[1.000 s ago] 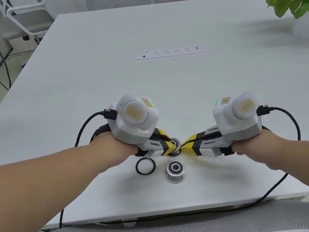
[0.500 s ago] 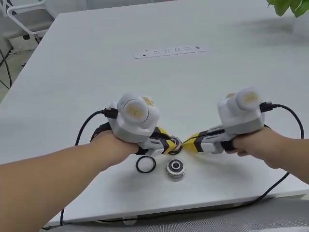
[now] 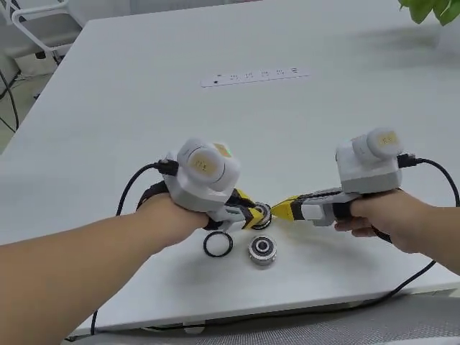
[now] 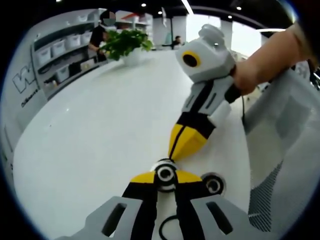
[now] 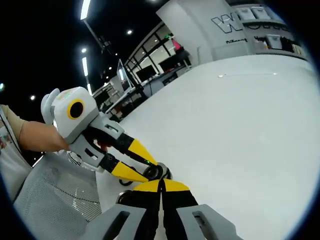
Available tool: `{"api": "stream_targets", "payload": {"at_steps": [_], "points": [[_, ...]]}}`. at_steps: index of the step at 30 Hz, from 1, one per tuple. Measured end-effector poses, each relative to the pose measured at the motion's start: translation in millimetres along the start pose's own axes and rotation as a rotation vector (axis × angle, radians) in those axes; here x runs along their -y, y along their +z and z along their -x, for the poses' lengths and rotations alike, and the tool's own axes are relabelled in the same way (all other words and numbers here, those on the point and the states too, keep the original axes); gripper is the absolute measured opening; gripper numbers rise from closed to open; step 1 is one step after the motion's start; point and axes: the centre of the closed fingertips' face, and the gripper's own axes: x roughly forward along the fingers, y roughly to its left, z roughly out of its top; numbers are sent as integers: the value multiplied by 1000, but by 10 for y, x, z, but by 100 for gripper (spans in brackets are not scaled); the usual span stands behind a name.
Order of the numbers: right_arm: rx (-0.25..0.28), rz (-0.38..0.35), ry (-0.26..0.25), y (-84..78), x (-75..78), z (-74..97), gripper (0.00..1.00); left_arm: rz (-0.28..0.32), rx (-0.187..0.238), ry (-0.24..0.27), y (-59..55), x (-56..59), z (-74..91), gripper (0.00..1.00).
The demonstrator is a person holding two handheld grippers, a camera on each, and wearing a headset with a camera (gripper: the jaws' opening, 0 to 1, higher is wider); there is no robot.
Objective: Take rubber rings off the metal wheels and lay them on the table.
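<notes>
Drawn back rightward, the right gripper (image 3: 277, 210) pinches shut at the rim of the metal wheel (image 3: 261, 215) clamped in the left gripper (image 3: 251, 216), near a freed rubber ring (image 3: 218, 244) on the table (image 3: 144, 108); a slipping pinch could let this wheel's ring snap back.

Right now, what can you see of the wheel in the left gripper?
The wheel is small, round, silvery metal with a dark centre. The left gripper clamps it between its yellow tips, one flat face toward that gripper's camera. The right gripper, jaws together, points its tips at the wheel's rim, touching or nearly so. The wheel sits low over the white table. Whether a rubber ring is on it is too small to tell.
</notes>
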Motion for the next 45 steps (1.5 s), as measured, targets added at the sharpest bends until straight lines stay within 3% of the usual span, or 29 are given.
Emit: {"api": "stream_targets", "payload": {"at_steps": [10,15,21,30,45], "points": [[6,-18,16,3,-27,-1,0,-3,-4,0,-3,3,-4,13],[-6,40,-3,3,-25,-22,0,-1,-1,4,-5,2,-4,13],[-5,5,-4,2,-6,-18,0,-1,-1,6,-6,-1,-5,13],[-14,19,-22,10,6,-20,0,-1,-2,11,-4,5,-2,13],[11,-68,-39,28,43,-25,0,1,-6,18,-5,-7,-4,13]]}}
